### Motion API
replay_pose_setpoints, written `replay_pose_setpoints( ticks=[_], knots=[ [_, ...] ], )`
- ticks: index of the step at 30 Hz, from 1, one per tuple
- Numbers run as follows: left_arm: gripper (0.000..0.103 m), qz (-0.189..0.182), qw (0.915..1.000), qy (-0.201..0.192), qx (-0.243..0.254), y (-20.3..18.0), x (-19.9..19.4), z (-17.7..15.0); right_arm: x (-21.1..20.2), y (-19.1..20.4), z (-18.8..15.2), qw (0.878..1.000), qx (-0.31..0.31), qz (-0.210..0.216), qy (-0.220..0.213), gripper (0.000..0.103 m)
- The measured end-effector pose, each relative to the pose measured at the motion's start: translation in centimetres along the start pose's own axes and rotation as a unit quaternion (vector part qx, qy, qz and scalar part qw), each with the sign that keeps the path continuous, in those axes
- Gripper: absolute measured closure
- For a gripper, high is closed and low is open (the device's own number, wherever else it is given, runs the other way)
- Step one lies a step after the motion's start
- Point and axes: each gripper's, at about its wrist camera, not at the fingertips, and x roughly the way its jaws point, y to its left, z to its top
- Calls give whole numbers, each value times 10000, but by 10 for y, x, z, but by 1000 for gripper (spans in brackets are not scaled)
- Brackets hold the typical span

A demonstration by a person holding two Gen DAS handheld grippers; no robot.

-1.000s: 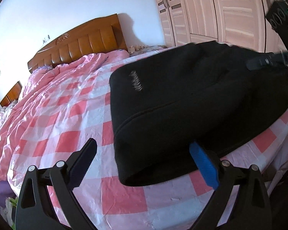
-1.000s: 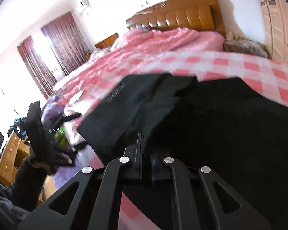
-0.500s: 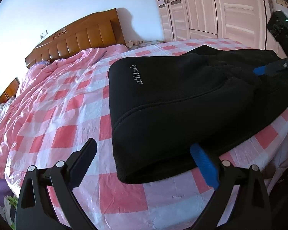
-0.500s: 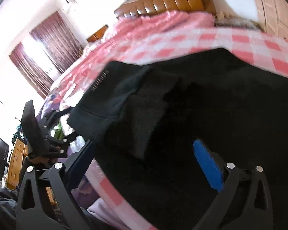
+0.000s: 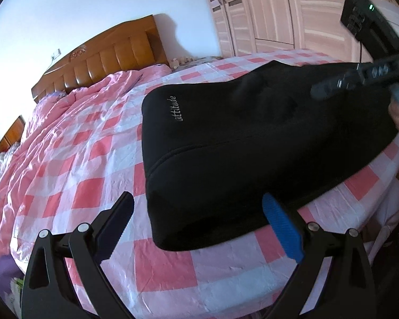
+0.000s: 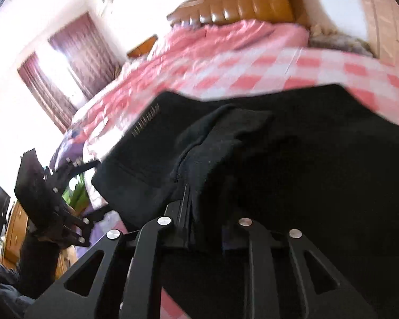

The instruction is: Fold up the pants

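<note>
The black pants (image 5: 252,143) lie folded across the centre of the frame on the checked bed (image 5: 79,175). The right gripper (image 6: 191,207) is clamped on a raised fold of them; the left gripper (image 5: 196,226) gapes wide, holding nothing. A further fold seems in hand: next, carry that pinched layer over.

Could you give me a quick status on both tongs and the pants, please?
Left tongs open, at near edge of pants, holding nothing. Right tongs shut on pants fabric. Pants lie folded on checked bed. Nothing in the way.
</note>
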Motion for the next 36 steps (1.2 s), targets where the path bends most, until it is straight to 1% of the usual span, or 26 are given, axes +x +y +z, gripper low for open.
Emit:
replay_pose_setpoints(
  ticks=[1,3,7,9,14,17,21,23,25,26,27,28,29,30,31,33,34,36],
  knots=[
    [6,9,10000,5,32,-2,0,0,-9,-2,-1,10000,-3,-13,-99,85],
    [6,46,10000,32,71,-4,3,1,-25,-5,-4,9995,-87,-196,-247,85],
    [6,-7,9999,62,79,-9,8,4,-40,-19,-11,9989,168,-243,-359,87],
    [6,1,9998,64,173,-14,8,7,-45,-22,-17,9989,176,-256,-345,87],
    [5,52,9993,159,344,-21,14,10,-36,-27,-28,9981,404,-325,-321,87],
    [3,45,9993,228,309,-19,19,9,-32,-28,-31,9981,376,-390,-294,87],
    [3,25,9993,253,264,-17,19,9,-34,-27,-34,9981,390,-376,-284,86],
    [2,17,9993,278,254,-14,20,9,-31,-29,-35,9982,440,-339,-237,84],
    [2,-29,9993,334,168,-9,19,10,-31,-28,-36,9981,383,-467,-143,78],
    [2,-11,9992,362,149,-7,16,11,-32,-26,-37,9979,315,-559,-54,65],
    [2,25,9993,349,154,-5,10,12,-35,-24,-36,9978,254,-612,-18,48],
    [2,44,9995,293,144,-2,2,15,-39,-23,-36,9974,179,-704,-25,36],
    [2,34,9997,221,103,0,-5,17,-47,-21,-34,9961,88,-867,-105,12],
    [2,-32,9999,104,-13,5,-16,20,-53,-19,-33,9950,13,-976,-212,7],
    [2,-146,9997,-15,-185,11,-25,24,-61,-13,-29,9931,-187,-1097,-360,7],
    [2,-453,9959,-279,-737,27,-37,39,-61,0,-21,9899,-594,-1231,-387,7],
    [2,-530,9941,-327,-886,30,-36,45,-58,8,-16,9879,-808,-1271,-379,7],
    [2,-681,9923,-301,-988,26,-26,58,-40,30,-6,9834,-1280,-1248,-301,9]
  ],
)
